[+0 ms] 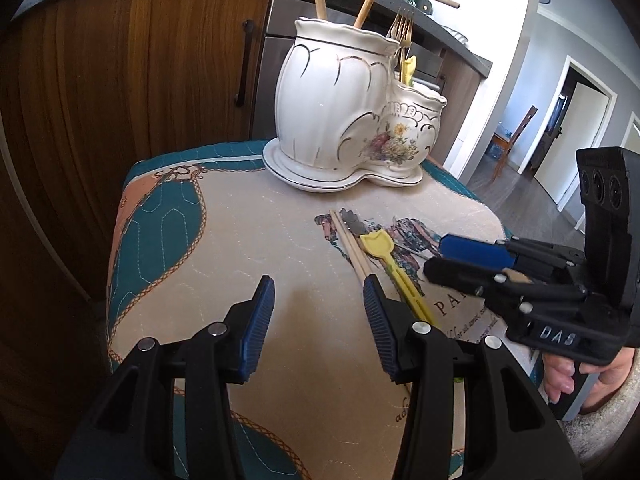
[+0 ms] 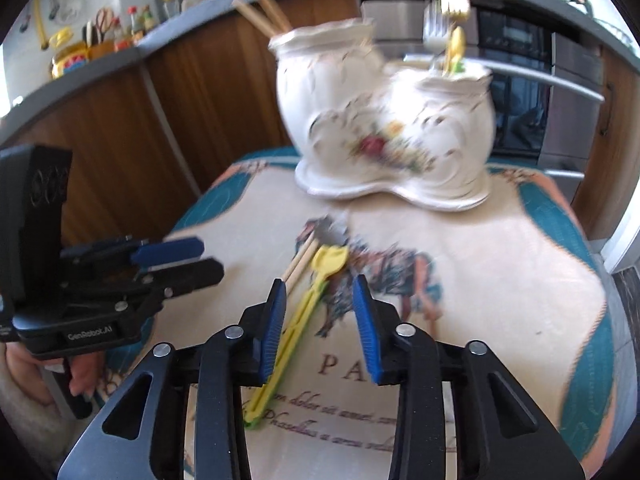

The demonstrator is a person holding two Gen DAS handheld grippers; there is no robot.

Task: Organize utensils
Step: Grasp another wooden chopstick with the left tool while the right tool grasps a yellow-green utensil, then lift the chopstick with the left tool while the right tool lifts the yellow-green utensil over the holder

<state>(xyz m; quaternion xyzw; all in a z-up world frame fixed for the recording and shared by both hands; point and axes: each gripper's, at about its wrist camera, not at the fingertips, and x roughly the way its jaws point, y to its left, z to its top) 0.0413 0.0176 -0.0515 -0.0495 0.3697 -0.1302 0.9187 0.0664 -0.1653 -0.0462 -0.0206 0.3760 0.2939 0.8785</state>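
The yellow utensil (image 2: 298, 320) is lying flat on the quilted cloth (image 2: 500, 280), its long axis running near-to-far with the scoop end far, a pair of chopsticks (image 2: 300, 262) just left of it. The right gripper (image 2: 320, 312) is hovering nearest, jaws apart and gripping nothing, the handle passing just inside its left pad. The left gripper (image 1: 320, 308), also open and empty, is waiting left of the chopsticks, with the white ceramic holder (image 1: 352, 116) standing at the far edge before the kitchen cabinets (image 1: 132, 80).

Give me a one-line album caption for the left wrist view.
Open left gripper hovers over a quilted cloth beside chopsticks and a yellow spatula, ceramic holder behind.
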